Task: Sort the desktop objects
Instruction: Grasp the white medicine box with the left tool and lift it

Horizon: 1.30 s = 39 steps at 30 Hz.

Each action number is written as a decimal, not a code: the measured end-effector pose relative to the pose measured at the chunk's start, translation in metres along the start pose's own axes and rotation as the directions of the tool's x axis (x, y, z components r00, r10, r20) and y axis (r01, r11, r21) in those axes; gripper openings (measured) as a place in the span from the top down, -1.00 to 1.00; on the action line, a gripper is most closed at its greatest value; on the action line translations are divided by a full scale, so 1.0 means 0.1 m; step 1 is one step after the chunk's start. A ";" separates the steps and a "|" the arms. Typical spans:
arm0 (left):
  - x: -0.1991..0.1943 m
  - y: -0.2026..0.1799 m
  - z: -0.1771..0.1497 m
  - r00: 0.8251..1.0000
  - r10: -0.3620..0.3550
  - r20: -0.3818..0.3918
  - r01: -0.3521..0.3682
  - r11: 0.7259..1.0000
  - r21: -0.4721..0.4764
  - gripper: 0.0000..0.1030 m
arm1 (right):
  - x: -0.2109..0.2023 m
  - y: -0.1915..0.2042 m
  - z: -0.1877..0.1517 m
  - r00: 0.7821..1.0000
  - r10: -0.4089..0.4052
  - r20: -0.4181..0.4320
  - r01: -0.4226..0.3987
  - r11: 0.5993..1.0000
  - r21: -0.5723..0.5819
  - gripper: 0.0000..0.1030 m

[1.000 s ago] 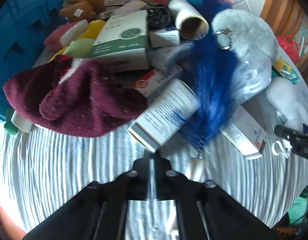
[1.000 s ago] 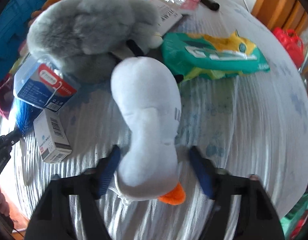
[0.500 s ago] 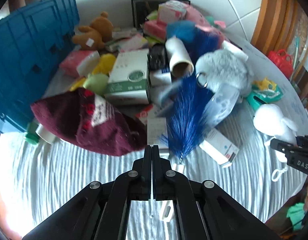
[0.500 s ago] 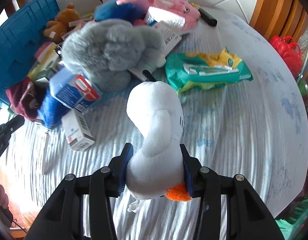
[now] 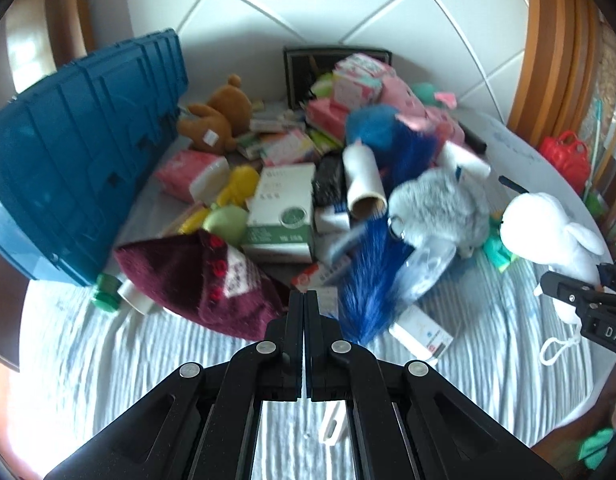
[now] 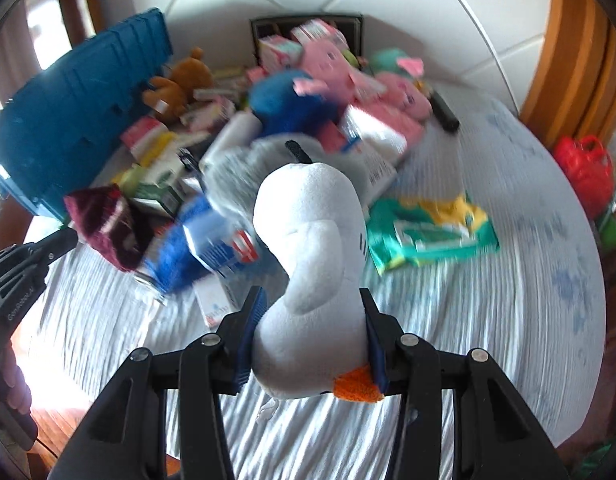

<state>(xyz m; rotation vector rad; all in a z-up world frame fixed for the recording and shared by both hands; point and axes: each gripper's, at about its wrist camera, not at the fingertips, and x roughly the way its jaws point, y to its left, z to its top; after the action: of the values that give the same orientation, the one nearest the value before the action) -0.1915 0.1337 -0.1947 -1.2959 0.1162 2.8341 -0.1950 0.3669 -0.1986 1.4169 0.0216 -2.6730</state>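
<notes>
Since a second ago, both of your grippers have risen and pulled back from the pile, and the white plush duck (image 6: 312, 280) has come up off the striped cloth with the right one. Your right gripper (image 6: 310, 340) pinches the duck's body between its blue pads (image 6: 251, 336), with the orange foot poking out just below the right-hand finger. From the left wrist view the same duck (image 5: 548, 232) hangs above the right side of the counter (image 5: 107, 360), clear of the heap.

Your left gripper (image 5: 303, 320) has its fingers pressed together with nothing between them, and it hovers over the near edge of the pile, just in front of the maroon knit hat (image 5: 195, 284) and the blue feather duster (image 5: 372, 280).

Beyond them lie a green-and-white box (image 5: 281, 212), a cardboard tube (image 5: 364, 180), a grey furry plush (image 5: 440, 208) and a brown teddy bear (image 5: 215, 120). A blue crate (image 5: 79, 152) stands along the left side of the counter. A green wet-wipe pack (image 6: 432, 232) lies flat on the cloth to the right of the duck, apart from the heap.
</notes>
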 end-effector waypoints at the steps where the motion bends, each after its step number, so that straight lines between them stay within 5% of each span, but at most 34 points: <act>1: -0.05 0.02 0.02 1.000 0.007 0.012 -0.007 1.000 -0.008 0.99 | -0.03 0.02 0.04 1.000 0.007 0.012 -0.006 1.000 -0.011 0.13; 8: -0.13 0.21 0.09 1.000 0.021 0.020 -0.020 0.999 -0.035 0.95 | -0.08 0.15 0.21 0.998 0.040 0.045 -0.037 0.997 -0.063 0.13; 12: 0.19 0.31 -0.07 0.998 0.005 -0.070 -0.009 0.999 -0.047 0.44 | 0.09 0.20 0.16 0.998 0.057 0.000 -0.057 0.996 -0.067 0.13; 15: 0.52 0.29 -0.25 0.987 -0.017 -0.161 0.010 0.999 -0.046 0.41 | 0.33 0.16 0.03 0.996 0.064 -0.063 -0.067 0.997 -0.047 0.13; 25: 0.93 -0.61 -0.21 0.954 -0.180 -0.241 0.178 0.984 -0.030 0.32 | 0.52 -0.31 -0.28 0.991 -0.003 -0.131 0.010 0.999 0.050 0.13; 29: 1.05 -0.89 -0.23 0.956 -0.104 -0.273 0.085 0.993 -0.080 0.25 | 0.52 -0.55 -0.36 0.993 0.018 -0.118 -0.013 0.999 0.045 0.13; 33: 1.19 -1.09 -0.28 0.962 0.001 -0.272 -0.058 0.978 -0.199 -0.19 | 0.70 -0.78 -0.29 0.986 0.073 -0.150 -0.083 0.995 -0.062 0.13; 36: 1.34 -1.25 -0.38 0.951 0.007 -0.309 -0.101 0.951 -0.292 -0.24 | 0.81 -0.86 -0.27 0.979 0.102 -0.177 -0.133 0.977 -0.169 0.13; 38: 1.36 -1.41 -0.40 0.949 0.085 -0.304 -0.169 0.950 -0.261 -0.24 | 0.89 -0.90 -0.27 0.972 0.118 -0.205 -0.162 0.964 -0.212 0.12; 39: 1.35 -1.46 -0.41 0.947 0.107 -0.303 -0.190 0.947 -0.260 -0.05 | 0.93 -0.92 -0.28 0.967 0.127 -0.219 -0.176 0.959 -0.220 0.12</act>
<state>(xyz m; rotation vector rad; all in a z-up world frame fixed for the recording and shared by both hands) -0.2412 0.2750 -0.3319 -1.8271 -0.2102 2.8456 -0.2342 0.4512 -0.2949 1.5365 0.2330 -2.3036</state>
